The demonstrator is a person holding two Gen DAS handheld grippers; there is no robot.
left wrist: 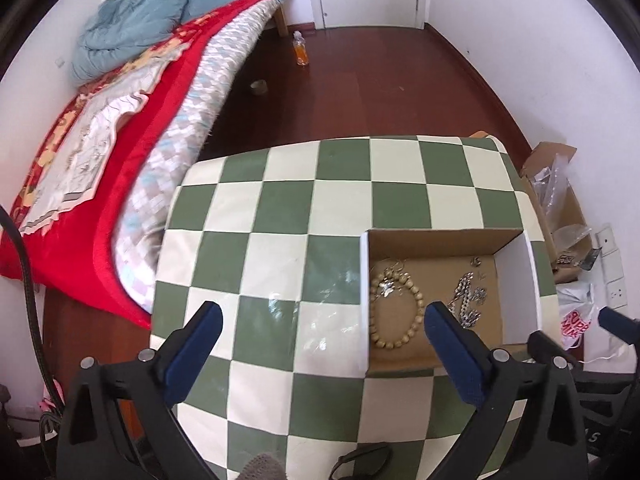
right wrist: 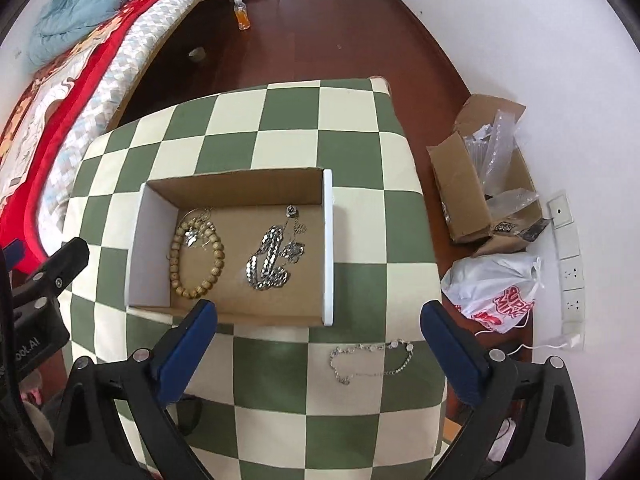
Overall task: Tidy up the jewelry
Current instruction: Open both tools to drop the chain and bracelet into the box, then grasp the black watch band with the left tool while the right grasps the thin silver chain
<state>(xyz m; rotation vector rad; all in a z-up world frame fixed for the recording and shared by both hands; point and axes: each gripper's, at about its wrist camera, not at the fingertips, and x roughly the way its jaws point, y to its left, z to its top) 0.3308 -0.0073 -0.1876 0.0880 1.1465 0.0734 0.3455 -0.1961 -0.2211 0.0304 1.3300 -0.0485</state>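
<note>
A shallow cardboard box (right wrist: 240,184) (left wrist: 440,242) sits on the green-and-cream checked table (right wrist: 280,128) (left wrist: 280,208). Inside lie a wooden bead bracelet (right wrist: 198,258) (left wrist: 398,312) with a small silver piece on it, and a heap of silver chains (right wrist: 270,256) (left wrist: 468,300). A thin silver bracelet (right wrist: 372,360) lies on the table in front of the box, between my right gripper's blue fingers. My right gripper (right wrist: 318,324) is open above it. My left gripper (left wrist: 322,330) is open over the table, left of the box, holding nothing.
A bed with a red cover (left wrist: 100,160) runs along the table's left side. On the floor to the right are an opened cardboard box (right wrist: 480,184) with plastic wrap, a white plastic bag (right wrist: 496,288) and wall sockets. An orange bottle (right wrist: 242,14) stands far back.
</note>
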